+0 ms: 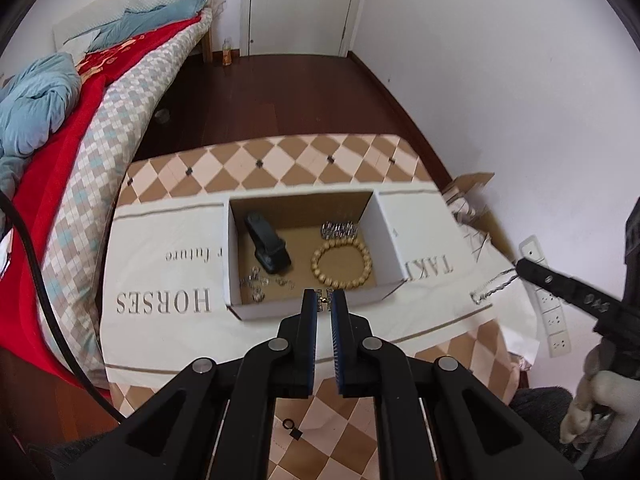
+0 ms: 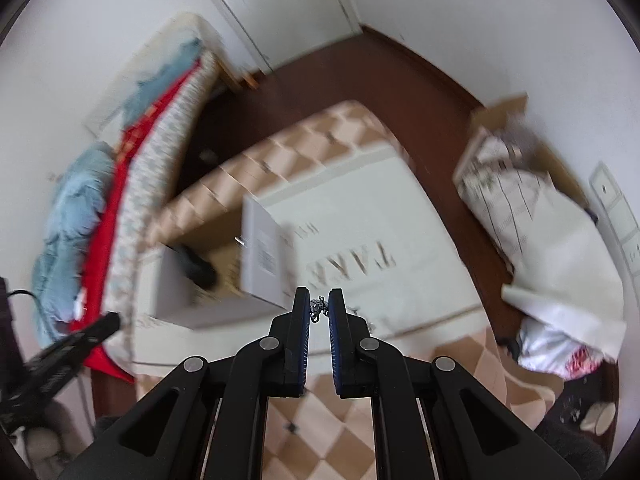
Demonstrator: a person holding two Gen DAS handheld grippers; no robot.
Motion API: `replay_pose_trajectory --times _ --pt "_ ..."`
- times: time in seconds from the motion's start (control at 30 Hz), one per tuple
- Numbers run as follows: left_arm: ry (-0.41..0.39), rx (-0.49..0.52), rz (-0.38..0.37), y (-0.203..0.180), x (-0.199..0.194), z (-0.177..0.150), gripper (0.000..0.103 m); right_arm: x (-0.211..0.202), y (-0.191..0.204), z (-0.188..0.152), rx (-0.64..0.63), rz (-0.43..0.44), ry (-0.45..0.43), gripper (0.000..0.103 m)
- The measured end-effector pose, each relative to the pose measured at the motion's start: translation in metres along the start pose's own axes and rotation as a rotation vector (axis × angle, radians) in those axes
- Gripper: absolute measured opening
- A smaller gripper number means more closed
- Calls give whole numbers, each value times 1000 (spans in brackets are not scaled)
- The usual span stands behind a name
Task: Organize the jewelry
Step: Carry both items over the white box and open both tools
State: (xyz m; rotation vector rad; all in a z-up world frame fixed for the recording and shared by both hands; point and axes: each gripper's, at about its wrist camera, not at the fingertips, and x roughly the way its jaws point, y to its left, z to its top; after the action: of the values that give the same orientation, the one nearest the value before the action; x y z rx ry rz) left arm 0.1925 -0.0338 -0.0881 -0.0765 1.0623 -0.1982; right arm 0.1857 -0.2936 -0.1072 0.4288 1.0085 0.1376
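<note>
Two grippers work over a table (image 1: 280,156) dressed in a tan-and-cream diamond-check cloth with a white printed cloth (image 1: 160,248) on top. Left of the table runs a bed (image 1: 132,92) under red and checked covers, a strip of dark wood floor (image 1: 280,92) between them. The open white cardboard box (image 1: 308,304) sits mid-table, its near wall just ahead of the left gripper (image 1: 324,300), whose jaws are clamped on a small dark-and-gold clasp piece (image 1: 324,298). Inside lie a black oblong case (image 1: 268,246), loose silver trinkets (image 1: 260,284), a wooden bead bracelet (image 1: 342,264) and a silver link bracelet (image 1: 339,229). Right of the box, near the table's right edge, the right gripper (image 2: 319,308) has its jaws closed on a silver chain (image 1: 492,286). White walls and a door (image 1: 300,4) close the room.
</note>
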Motion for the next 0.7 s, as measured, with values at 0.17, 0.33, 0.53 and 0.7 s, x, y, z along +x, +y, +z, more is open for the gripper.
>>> replay_pose_trajectory --times 0.17,0.33,0.53,0.7 --pt "-18 -12 -22 7 -12 23 4 -27 35 33 -33 106 -43 9" --pt "16 -39 -57 25 -1 48 4 -24 71 59 -84 174 -29 9" --pt "151 -116 -135 57 40 60 5 23 95 73 -98 208 63 9" --pt "235 -176 -176 75 71 62 5 76 100 76 -71 215 169 9"
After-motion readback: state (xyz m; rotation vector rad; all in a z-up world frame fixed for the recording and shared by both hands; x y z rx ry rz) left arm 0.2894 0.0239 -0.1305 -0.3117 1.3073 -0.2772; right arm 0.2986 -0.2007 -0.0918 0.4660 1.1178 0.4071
